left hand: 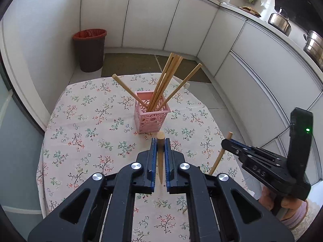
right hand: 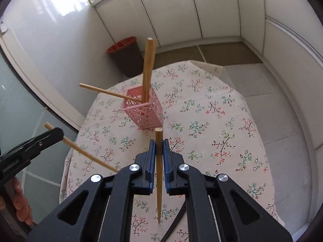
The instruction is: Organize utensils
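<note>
A pink perforated holder [left hand: 151,113] stands on the floral tablecloth [left hand: 90,121] with several wooden chopsticks [left hand: 165,80] leaning in it. It also shows in the right wrist view [right hand: 145,109]. My left gripper [left hand: 160,142] is shut on a wooden chopstick [left hand: 160,155], held above the cloth just short of the holder. My right gripper [right hand: 159,143] is shut on another chopstick [right hand: 158,173]. In the left wrist view the right gripper [left hand: 228,143] sits to the right with its chopstick [left hand: 220,155]. In the right wrist view the left gripper [right hand: 54,134] is at the left edge.
A brown bin with a red liner [left hand: 89,49] stands on the floor beyond the table. White cabinets [left hand: 201,30] run along the back and right. Pots [left hand: 279,22] sit on the counter.
</note>
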### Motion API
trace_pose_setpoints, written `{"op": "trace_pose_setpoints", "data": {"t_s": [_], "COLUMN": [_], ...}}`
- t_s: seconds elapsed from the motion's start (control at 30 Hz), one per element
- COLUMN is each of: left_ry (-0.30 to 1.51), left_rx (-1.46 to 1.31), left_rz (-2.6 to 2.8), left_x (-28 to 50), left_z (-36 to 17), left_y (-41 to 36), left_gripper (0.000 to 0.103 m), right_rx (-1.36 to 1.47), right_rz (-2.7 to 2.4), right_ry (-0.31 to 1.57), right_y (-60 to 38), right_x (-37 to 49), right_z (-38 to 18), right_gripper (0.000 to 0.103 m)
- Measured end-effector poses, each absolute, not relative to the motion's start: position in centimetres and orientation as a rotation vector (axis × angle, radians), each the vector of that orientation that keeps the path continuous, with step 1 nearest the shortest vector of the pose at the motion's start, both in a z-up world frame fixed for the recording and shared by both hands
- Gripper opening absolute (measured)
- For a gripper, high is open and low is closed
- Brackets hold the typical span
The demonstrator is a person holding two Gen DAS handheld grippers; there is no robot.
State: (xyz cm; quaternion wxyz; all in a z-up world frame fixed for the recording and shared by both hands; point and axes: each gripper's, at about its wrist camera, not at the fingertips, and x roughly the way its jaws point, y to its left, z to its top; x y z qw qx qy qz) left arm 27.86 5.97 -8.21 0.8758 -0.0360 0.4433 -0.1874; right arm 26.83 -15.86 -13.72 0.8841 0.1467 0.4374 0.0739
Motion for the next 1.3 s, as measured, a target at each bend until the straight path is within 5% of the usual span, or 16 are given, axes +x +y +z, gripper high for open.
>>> {"op": "trace_pose_setpoints", "data": {"t_s": [0.83, 1.3], "left_ry": [0.637, 0.672], "left_rx": [0.011, 0.005], "left_rz": [-0.290, -0.214], "left_x": [30.6, 38.9], "left_z": [3.9, -1.7], "left_y": [2.4, 1.7], "left_gripper": [0.006, 0.007], "right_rx": [0.285, 0.255], "right_rz": [0.201, 0.228], "right_ry": [0.543, 0.538], "right_y": [-18.8, -17.4], "right_x": [27.8, 33.7], "right_z": [3.8, 1.0], "right_gripper": [0.008, 0.008]}}
